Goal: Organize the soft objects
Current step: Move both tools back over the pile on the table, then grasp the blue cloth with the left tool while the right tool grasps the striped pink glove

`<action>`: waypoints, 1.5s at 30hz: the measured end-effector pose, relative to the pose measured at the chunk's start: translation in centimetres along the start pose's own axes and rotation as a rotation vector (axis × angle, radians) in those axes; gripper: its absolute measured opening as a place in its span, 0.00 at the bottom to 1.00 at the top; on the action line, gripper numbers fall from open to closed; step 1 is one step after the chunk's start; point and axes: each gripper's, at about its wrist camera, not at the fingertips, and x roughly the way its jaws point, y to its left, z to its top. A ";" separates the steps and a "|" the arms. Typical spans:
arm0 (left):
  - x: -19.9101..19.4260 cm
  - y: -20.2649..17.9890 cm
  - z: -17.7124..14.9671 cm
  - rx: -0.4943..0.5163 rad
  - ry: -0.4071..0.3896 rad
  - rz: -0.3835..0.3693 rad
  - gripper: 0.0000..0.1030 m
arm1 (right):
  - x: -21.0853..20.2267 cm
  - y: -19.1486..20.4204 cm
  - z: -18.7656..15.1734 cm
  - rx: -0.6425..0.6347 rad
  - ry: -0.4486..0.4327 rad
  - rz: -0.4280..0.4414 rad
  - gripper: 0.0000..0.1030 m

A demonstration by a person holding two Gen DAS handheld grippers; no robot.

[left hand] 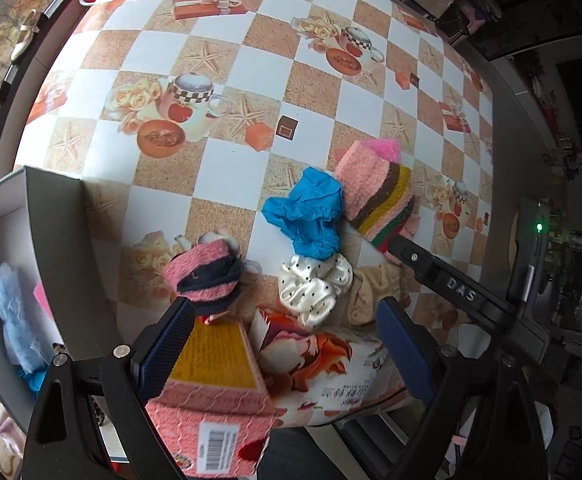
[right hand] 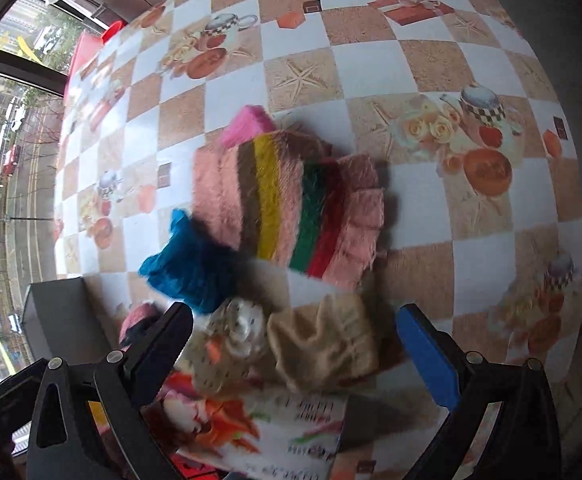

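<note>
Both the left gripper [left hand: 287, 340] and the right gripper [right hand: 295, 344] are held wide open, empty. The beige knitted sock [right hand: 325, 340] lies between the right gripper's fingers, on the checkered tabletop [right hand: 371, 80]. The adjacent white polka-dot satin scrunchie [right hand: 243, 328] may be pinched too.

Bright daylight, strong fisheye bending at edges; right wrist view motion-blurred.

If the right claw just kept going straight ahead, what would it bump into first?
Most likely the beige knitted piece lying between the open right claw fingers, with the striped fuzzy cloth beyond. Depth is unclear in the blur.
</note>
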 end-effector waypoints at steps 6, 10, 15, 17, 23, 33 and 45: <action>3.9 -2.4 2.4 0.020 0.055 0.118 0.91 | 2.7 -1.0 2.8 -0.015 -0.030 -0.093 1.00; 7.2 -3.6 3.5 0.044 0.093 0.196 0.91 | 4.5 -1.9 3.5 -0.043 -0.007 -0.144 1.00; 10.9 -4.0 4.3 0.064 0.138 0.286 0.91 | 5.6 -3.7 3.0 -0.064 0.019 -0.176 1.00; 11.9 -3.9 4.4 0.062 0.143 0.304 0.91 | 5.3 -4.8 2.5 -0.066 0.015 -0.183 1.00; 13.2 -3.6 4.9 0.057 0.146 0.340 0.91 | 4.0 -9.9 0.4 -0.005 0.036 -0.192 1.00; 14.8 -3.4 5.2 0.076 0.153 0.350 0.92 | -0.1 -12.2 -0.9 0.017 -0.065 0.070 1.00; 16.2 -2.1 7.4 0.007 0.190 0.282 1.00 | 3.9 -4.6 -0.6 -0.294 -0.046 -0.073 1.00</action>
